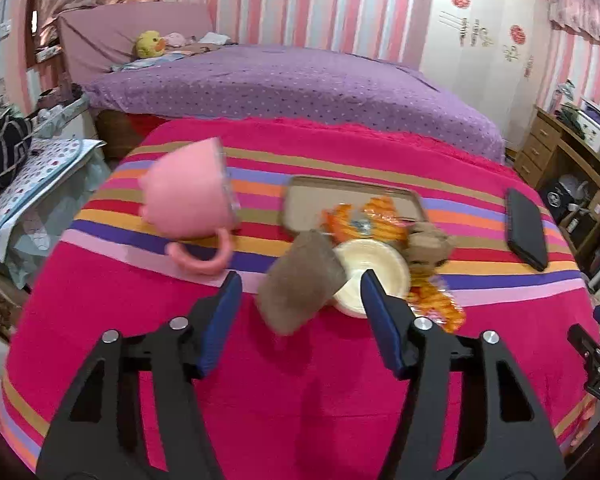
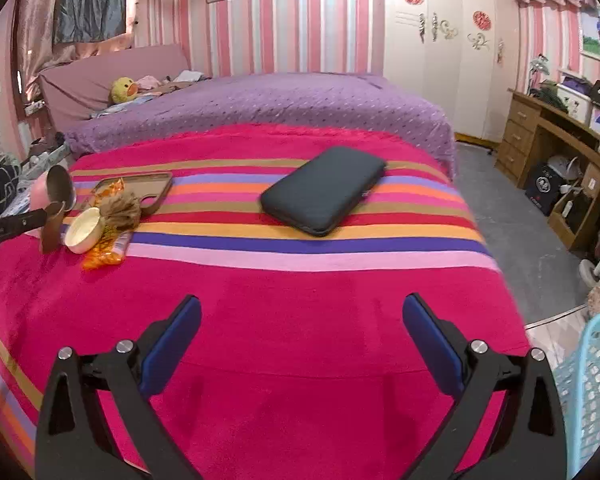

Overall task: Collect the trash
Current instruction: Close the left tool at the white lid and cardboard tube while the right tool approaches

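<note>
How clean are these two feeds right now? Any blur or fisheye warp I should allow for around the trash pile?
Left wrist view: motion blur smears the pink mug, brown paper piece and orange wrapper; the left gripper itself stays sharp. Right wrist view: much crisper, the dark case has clean edges, though the blanket bulges and the corners vignette black.

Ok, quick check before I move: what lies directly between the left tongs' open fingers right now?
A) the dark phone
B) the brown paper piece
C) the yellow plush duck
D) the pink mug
B: in the left wrist view the brown paper piece lies on the striped blanket between the open fingers of the left tongs, with the pink mug off to the left and the dark phone far right.
</note>
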{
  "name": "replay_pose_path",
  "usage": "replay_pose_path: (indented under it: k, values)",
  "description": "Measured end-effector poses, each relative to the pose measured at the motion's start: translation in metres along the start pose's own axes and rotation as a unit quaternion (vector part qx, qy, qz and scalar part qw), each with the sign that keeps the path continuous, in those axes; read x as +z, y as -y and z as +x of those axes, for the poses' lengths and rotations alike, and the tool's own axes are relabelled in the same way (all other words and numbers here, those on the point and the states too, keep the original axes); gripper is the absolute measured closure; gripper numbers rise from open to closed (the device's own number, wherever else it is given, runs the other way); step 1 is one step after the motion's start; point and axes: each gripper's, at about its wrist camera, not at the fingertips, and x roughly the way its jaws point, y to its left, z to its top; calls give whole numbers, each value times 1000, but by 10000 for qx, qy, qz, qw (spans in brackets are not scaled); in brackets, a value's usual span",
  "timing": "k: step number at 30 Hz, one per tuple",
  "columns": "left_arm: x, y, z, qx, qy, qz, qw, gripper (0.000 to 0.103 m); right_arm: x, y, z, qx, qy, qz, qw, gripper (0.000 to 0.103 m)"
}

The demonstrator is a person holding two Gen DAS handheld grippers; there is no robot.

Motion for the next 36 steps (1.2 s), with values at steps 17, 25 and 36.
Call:
replay_pose_path:
  k: [17,25,36]
  values:
    - [0,-8,17,-164,-246,92,9995,17,20,-56,20,41,-49,-615,9981,5]
    - [1,-8,40,-347,-553,-38,9979,64,26,-61,29,52,-95,-637,9979,5]
    - [6,-31,15,-330,-237,-332,9986,103,44,-102,41,416,37,-771,9961,5]
